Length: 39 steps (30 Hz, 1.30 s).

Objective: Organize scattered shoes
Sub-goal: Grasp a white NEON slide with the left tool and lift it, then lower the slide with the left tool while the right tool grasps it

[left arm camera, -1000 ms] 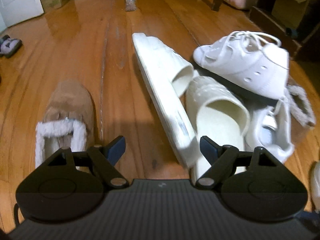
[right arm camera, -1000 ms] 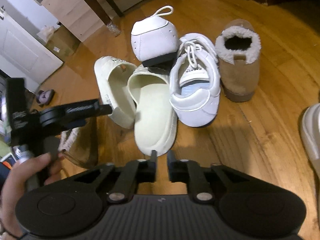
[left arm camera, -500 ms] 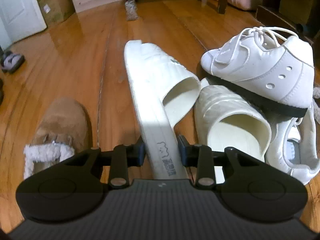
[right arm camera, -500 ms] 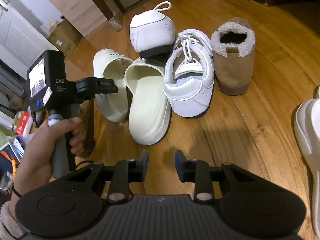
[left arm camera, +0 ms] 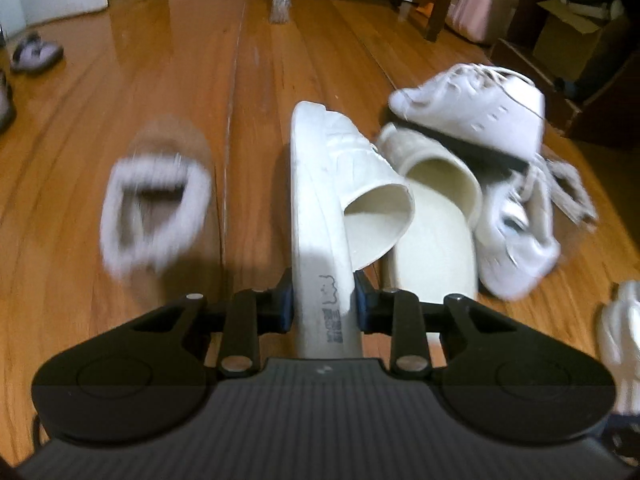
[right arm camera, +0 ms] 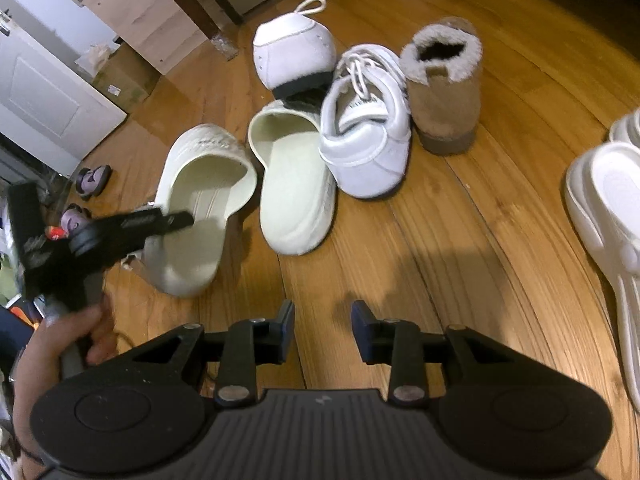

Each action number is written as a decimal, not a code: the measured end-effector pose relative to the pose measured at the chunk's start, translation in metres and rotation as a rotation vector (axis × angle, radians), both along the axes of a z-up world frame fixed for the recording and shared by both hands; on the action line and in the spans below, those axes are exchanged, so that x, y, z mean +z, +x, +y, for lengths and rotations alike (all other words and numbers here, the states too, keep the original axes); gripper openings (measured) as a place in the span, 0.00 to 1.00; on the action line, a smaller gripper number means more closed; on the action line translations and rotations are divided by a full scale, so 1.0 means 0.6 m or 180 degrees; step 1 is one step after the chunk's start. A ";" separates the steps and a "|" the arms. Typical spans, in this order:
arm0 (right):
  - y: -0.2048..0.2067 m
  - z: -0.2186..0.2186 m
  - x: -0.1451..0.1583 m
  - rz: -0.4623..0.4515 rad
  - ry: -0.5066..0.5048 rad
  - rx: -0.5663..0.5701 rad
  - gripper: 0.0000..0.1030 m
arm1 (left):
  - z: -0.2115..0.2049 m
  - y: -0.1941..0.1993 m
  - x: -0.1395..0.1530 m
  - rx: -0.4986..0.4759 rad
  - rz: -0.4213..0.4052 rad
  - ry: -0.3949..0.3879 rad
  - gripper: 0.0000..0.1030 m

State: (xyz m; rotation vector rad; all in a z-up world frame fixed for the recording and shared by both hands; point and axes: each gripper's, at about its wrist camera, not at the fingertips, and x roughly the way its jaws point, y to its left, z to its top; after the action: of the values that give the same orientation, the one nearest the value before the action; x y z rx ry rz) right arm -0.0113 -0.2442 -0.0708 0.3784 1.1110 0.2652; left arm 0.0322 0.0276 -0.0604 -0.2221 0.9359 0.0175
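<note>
A cream slipper [left arm camera: 332,184] lies tilted on its side, and my left gripper [left arm camera: 322,306] is closing on its heel end, pads pressed on both sides. In the right wrist view that left gripper [right arm camera: 160,220] holds the cream slipper [right arm camera: 200,208] apart from its mate [right arm camera: 296,184]. A white sneaker [right arm camera: 294,52] rests on the mate's toe, with a second sneaker [right arm camera: 364,136] beside it. One tan fur-lined shoe [left arm camera: 156,200] lies left of the held slipper; another [right arm camera: 444,92] stands right of the sneakers. My right gripper [right arm camera: 322,322] hovers over bare floor, jaws opening, nothing between them.
A white shoe [right arm camera: 612,208] lies at the right edge. Purple slippers [right arm camera: 94,176] sit near a white door [right arm camera: 40,96]. Cardboard boxes [left arm camera: 580,44], table legs [left arm camera: 440,0] and a pink bag [left arm camera: 476,12] line the far side. A hand [right arm camera: 60,348] holds the left gripper.
My left gripper shut on the cream slipper and pulled it left, away from its mate and the pile. My right gripper's jaws spread wider and it shifted a little.
</note>
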 end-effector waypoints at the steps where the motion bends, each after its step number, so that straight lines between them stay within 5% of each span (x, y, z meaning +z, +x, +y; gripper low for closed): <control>1: -0.005 0.000 -0.001 0.0012 -0.0031 0.0012 0.36 | -0.003 -0.023 0.001 -0.0037 0.0019 -0.0056 0.27; 10: -0.056 0.005 -0.006 0.0113 -0.0230 0.0220 0.37 | 0.028 -0.166 -0.016 -0.0085 0.0441 -0.0765 0.27; 13: -0.064 0.016 -0.005 0.0099 -0.0257 0.0340 0.40 | 0.034 -0.179 -0.044 -0.0041 0.0842 -0.0658 0.31; 16: -0.071 0.041 -0.002 0.0033 -0.0298 0.0605 0.48 | 0.033 -0.191 -0.045 -0.0122 0.1001 -0.0477 0.48; 21: -0.080 0.117 0.024 -0.0390 -0.0562 0.1555 0.68 | 0.053 -0.206 -0.016 -0.0146 0.0923 -0.0537 0.62; 29: -0.056 0.276 0.080 -0.0933 -0.1517 0.3188 0.71 | 0.104 -0.197 -0.007 -0.0038 0.0853 -0.0451 0.68; 34: -0.037 0.350 0.078 -0.0799 -0.1835 0.3998 0.73 | 0.129 -0.198 -0.021 -0.0067 0.0934 -0.0626 0.69; 39: -0.013 0.391 0.026 -0.0671 -0.1996 0.4235 0.81 | 0.142 -0.199 -0.033 -0.0195 0.0990 -0.0673 0.69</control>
State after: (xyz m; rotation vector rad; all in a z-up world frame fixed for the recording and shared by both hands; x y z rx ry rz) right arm -0.0189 -0.0093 -0.0554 -0.9900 1.0278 1.0502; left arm -0.0870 0.1126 -0.0805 -0.3941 1.2555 -0.1067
